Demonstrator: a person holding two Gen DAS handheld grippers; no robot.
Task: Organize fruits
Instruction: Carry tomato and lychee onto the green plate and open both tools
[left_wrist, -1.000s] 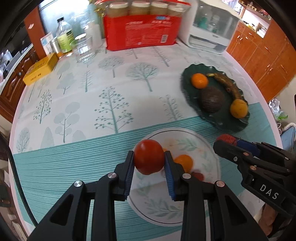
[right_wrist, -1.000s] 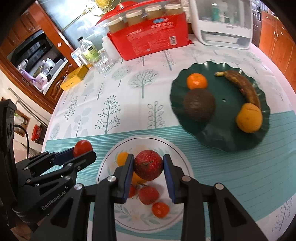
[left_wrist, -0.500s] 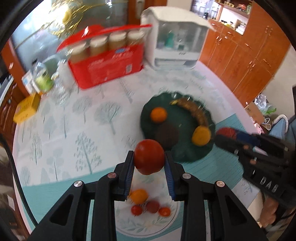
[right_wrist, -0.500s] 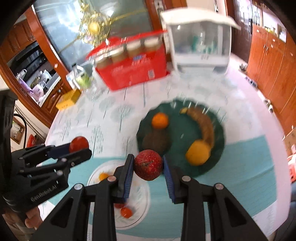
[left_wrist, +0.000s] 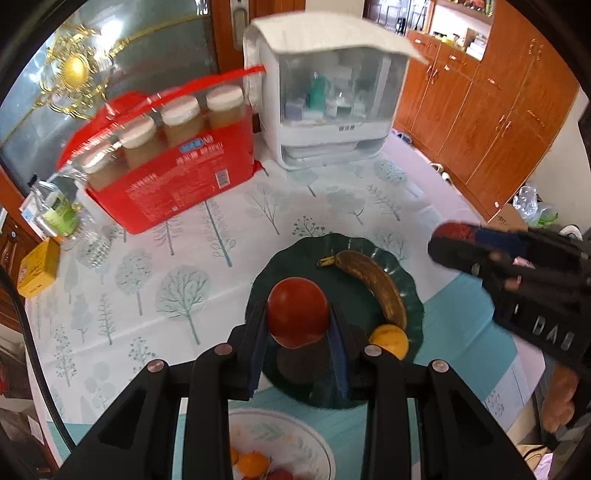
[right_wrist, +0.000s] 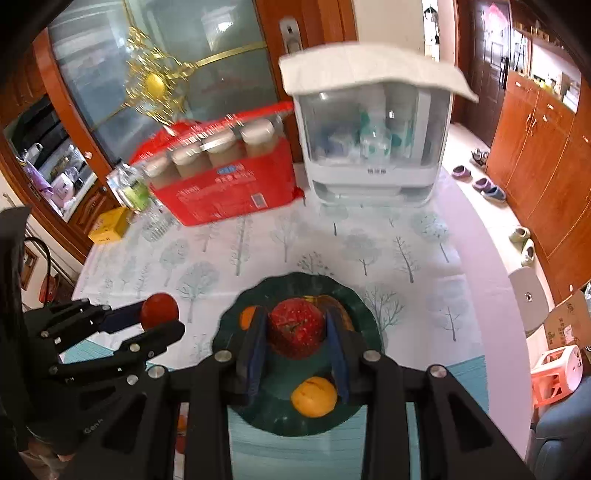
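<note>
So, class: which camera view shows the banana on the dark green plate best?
The left wrist view: the banana lies almost wholly in sight on the dark green plate. In the right wrist view only a brown sliver shows behind the red fruit that the right gripper holds.

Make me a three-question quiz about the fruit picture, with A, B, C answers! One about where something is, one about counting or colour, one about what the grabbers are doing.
1. Where does the brown-spotted banana lie?
A. on the dark green wavy-edged plate
B. on the yellow box
C. on the white appliance

2. How many white-capped jars stand in the red pack?
A. two
B. four
C. six

3. What is the left gripper doing?
A. hanging open
B. squeezing the banana
C. holding a smooth red tomato between its fingers

Answers:
1. A, the banana curves along the green plate's far side.
2. B, four caps show in a row.
3. C, both blue pads press the tomato's sides; the right gripper likewise holds a speckled red fruit.
</note>
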